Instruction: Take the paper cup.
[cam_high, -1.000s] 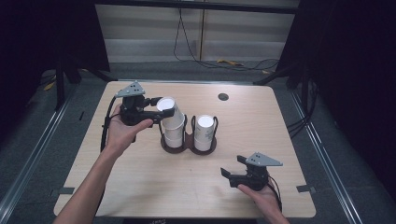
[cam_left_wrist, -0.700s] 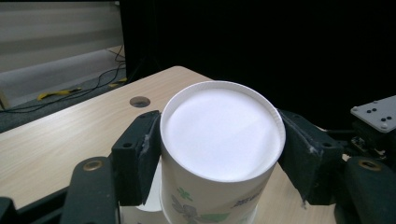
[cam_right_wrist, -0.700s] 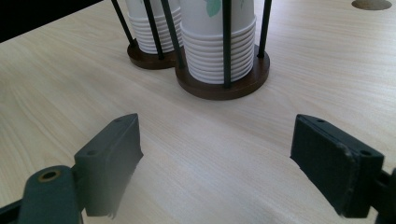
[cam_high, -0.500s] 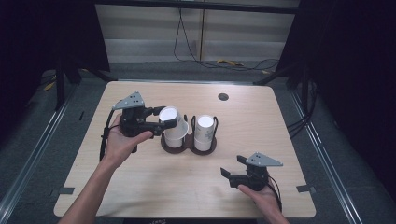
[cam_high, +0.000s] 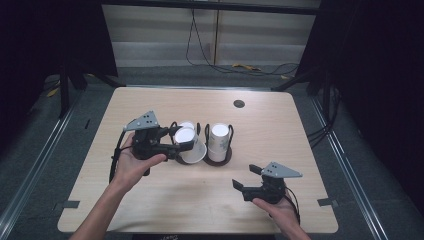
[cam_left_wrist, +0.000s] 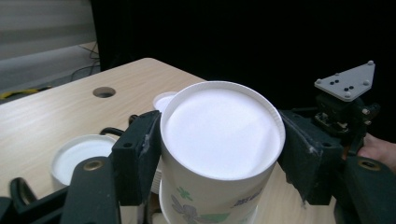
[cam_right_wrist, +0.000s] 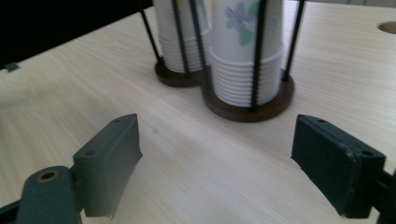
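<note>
White paper cup, upside down, sits gripped in the left gripper just left of the black wire cup holder; right gripper gapes empty, well apart.

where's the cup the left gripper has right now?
In the high view the paper cup sits upside down and tilted between the left gripper jaws, left of centre on the table, right by the left cup stack in the holder.
</note>
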